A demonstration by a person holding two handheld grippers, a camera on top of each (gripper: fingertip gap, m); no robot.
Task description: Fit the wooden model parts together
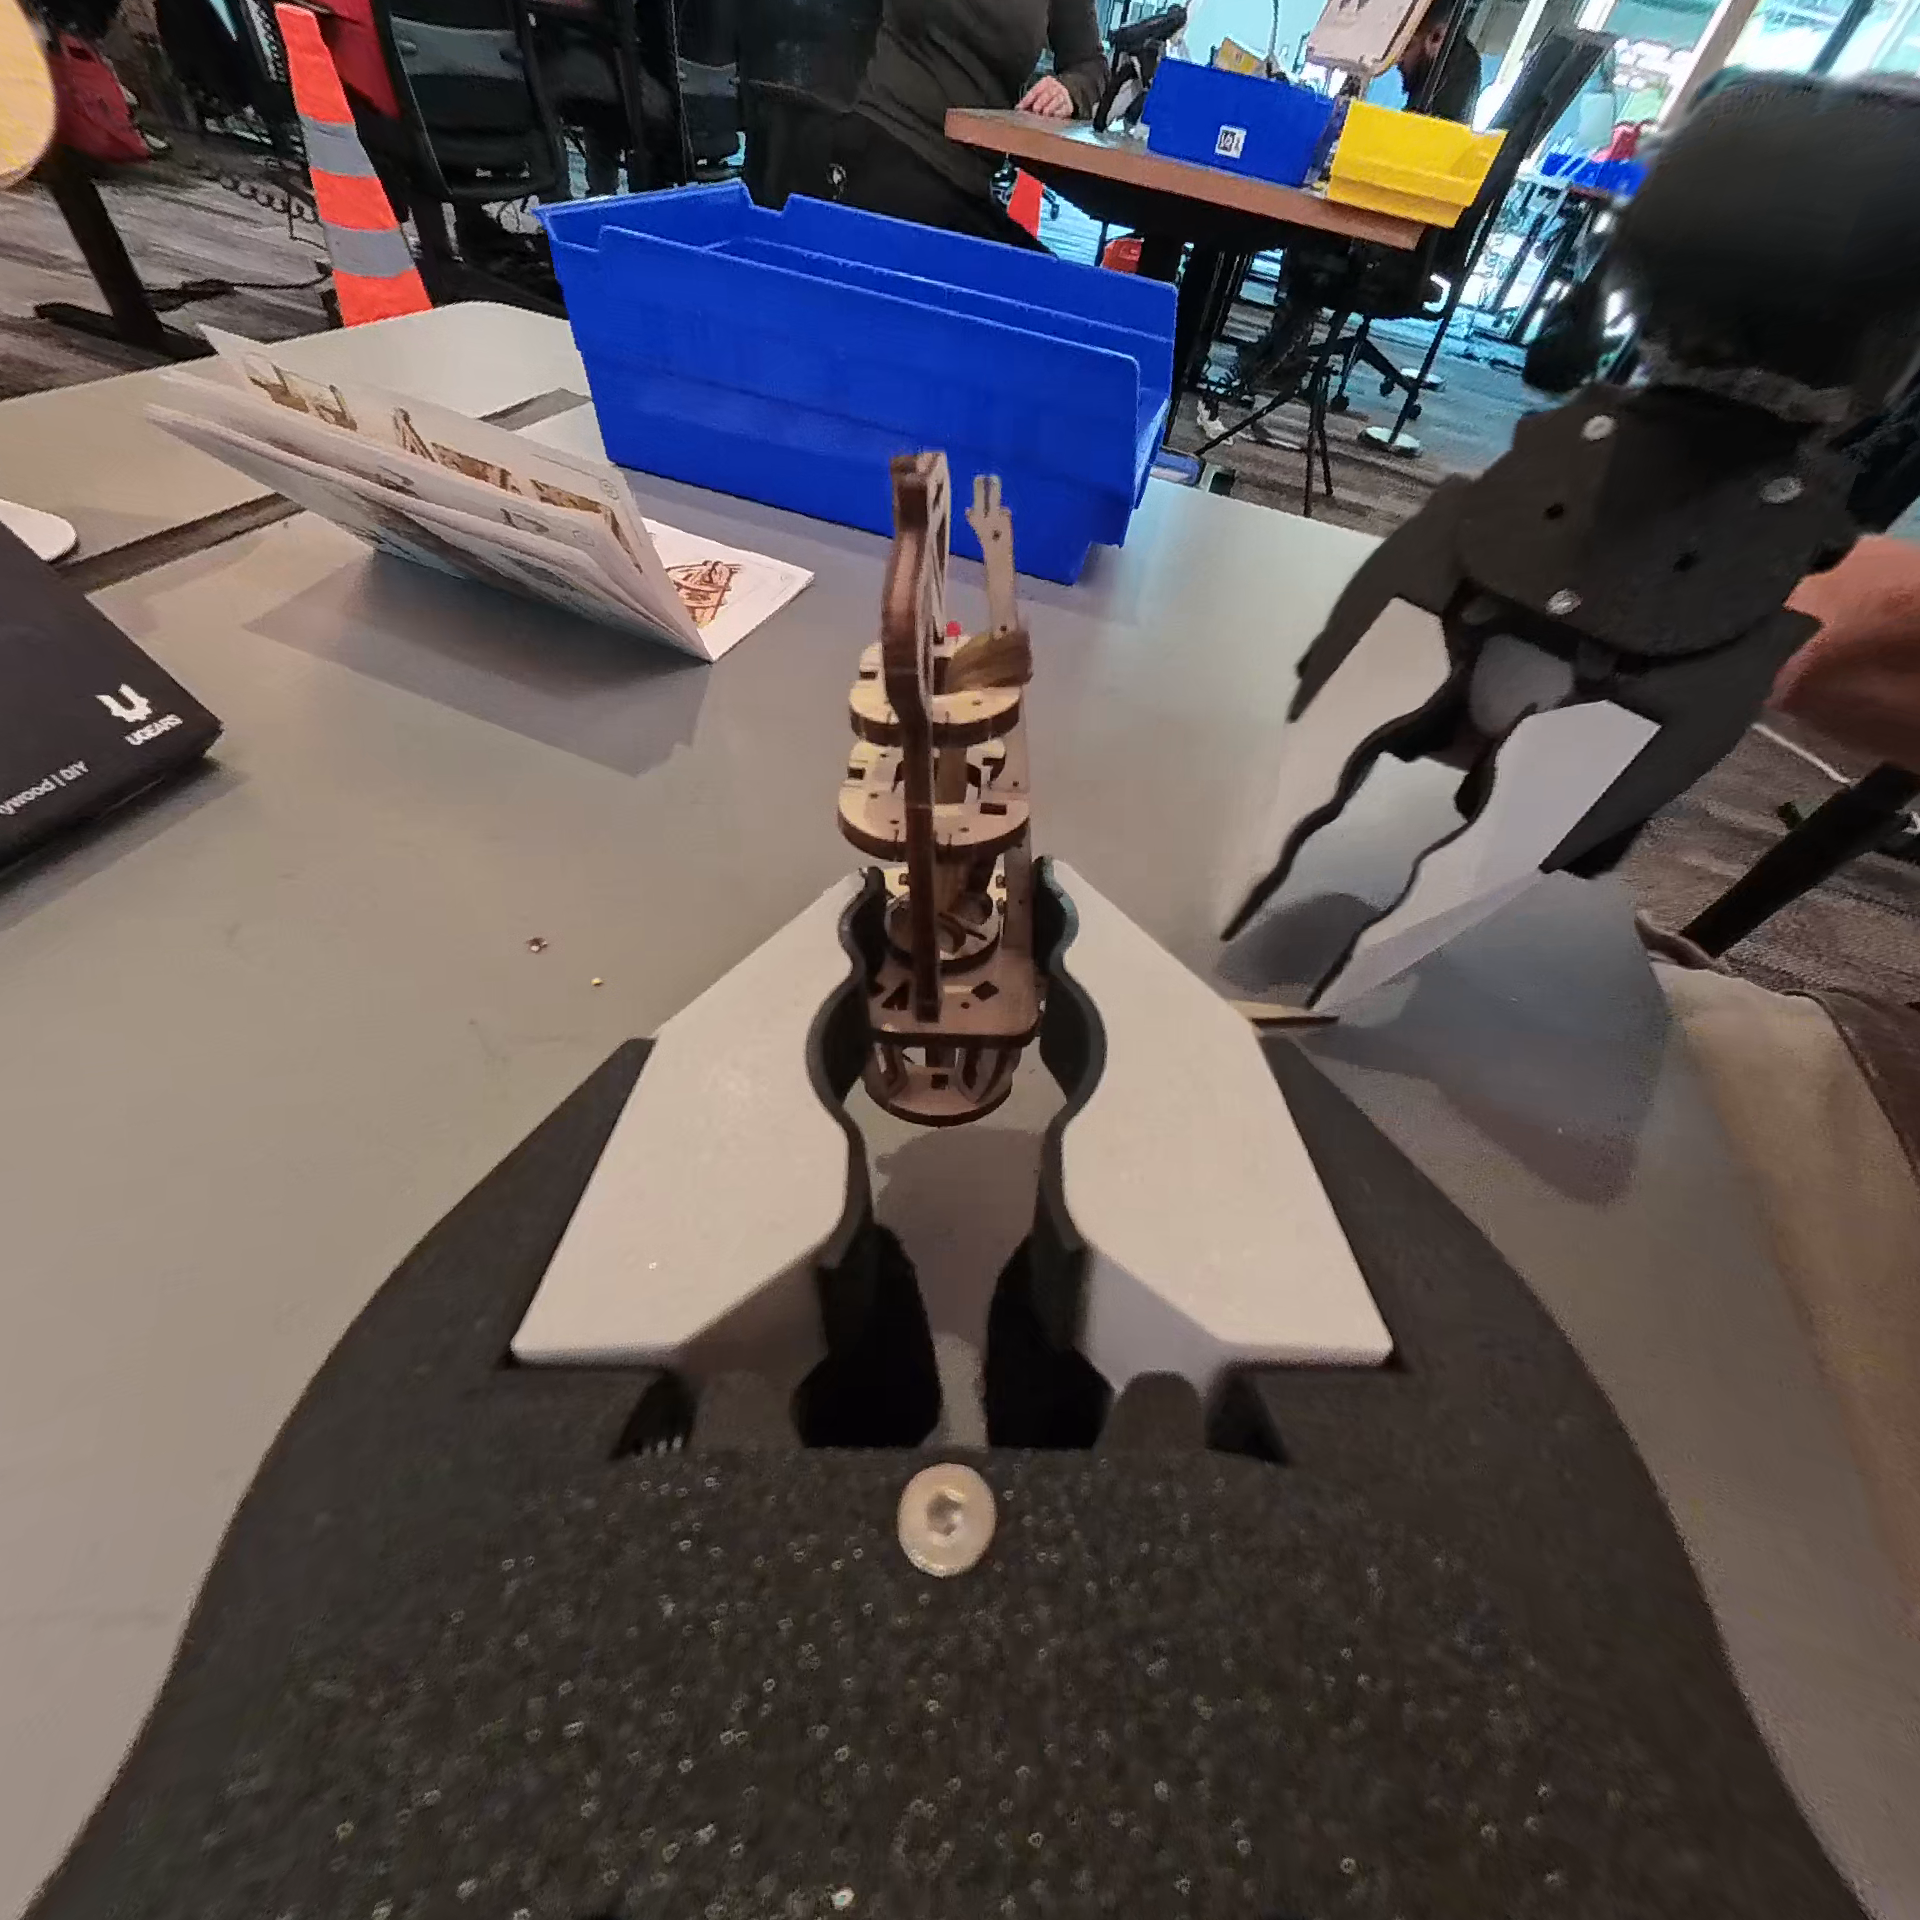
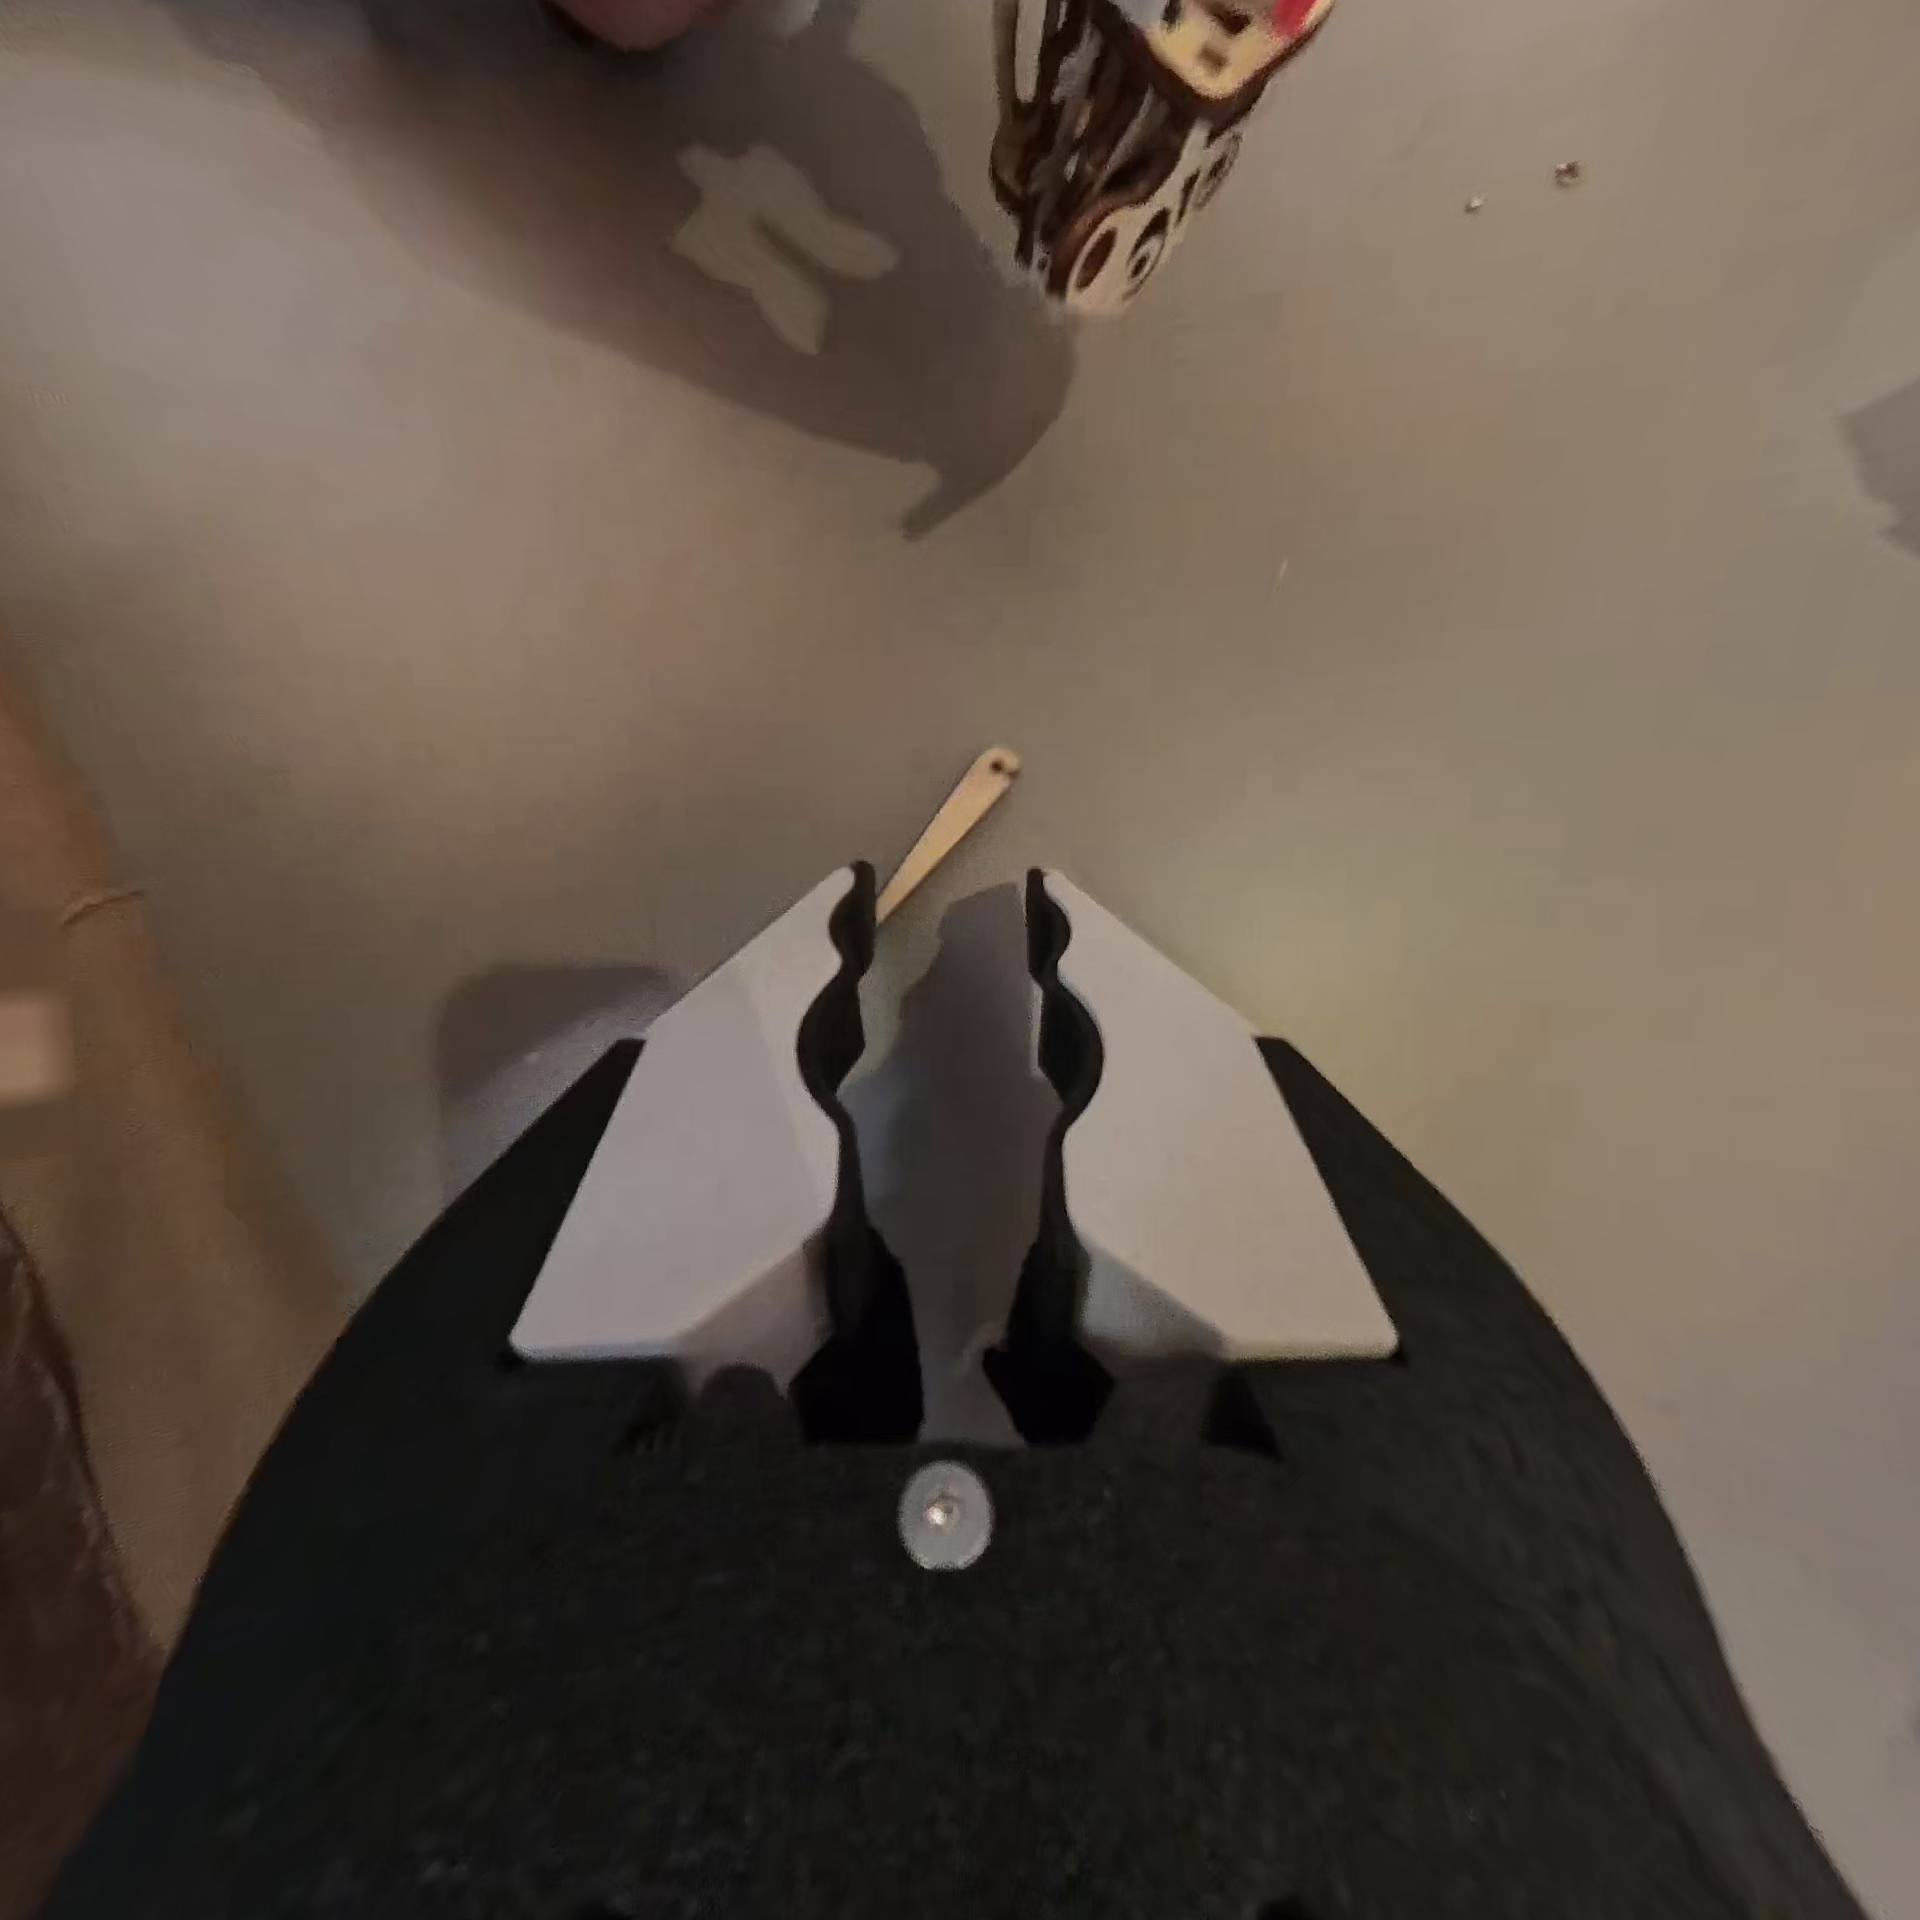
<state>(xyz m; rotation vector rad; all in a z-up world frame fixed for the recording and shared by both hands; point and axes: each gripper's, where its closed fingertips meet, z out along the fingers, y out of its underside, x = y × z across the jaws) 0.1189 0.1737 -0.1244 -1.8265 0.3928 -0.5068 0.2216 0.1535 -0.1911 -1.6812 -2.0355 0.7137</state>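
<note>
On the table (image 1: pixel 364 935), the wooden model (image 1: pixel 940 831) stands upright near the middle, its lower end between the jaws of the left gripper (image 1: pixel 951 935), lifted clear of the surface. Behind the model sits a bin (image 1: pixel 862 353), and left of the bin an open booklet (image 1: pixel 457 499) rests tent-wise. A box (image 1: pixel 83 717) lies at the far left edge. The right gripper (image 1: pixel 1278 956) hangs to the model's right, tips pointing down over a thin wooden stick (image 2: pixel 951 821) lying flat on the table. In the right wrist view, a flat wooden piece (image 2: pixel 779 244) lies beyond the stick, left of the model.
</note>
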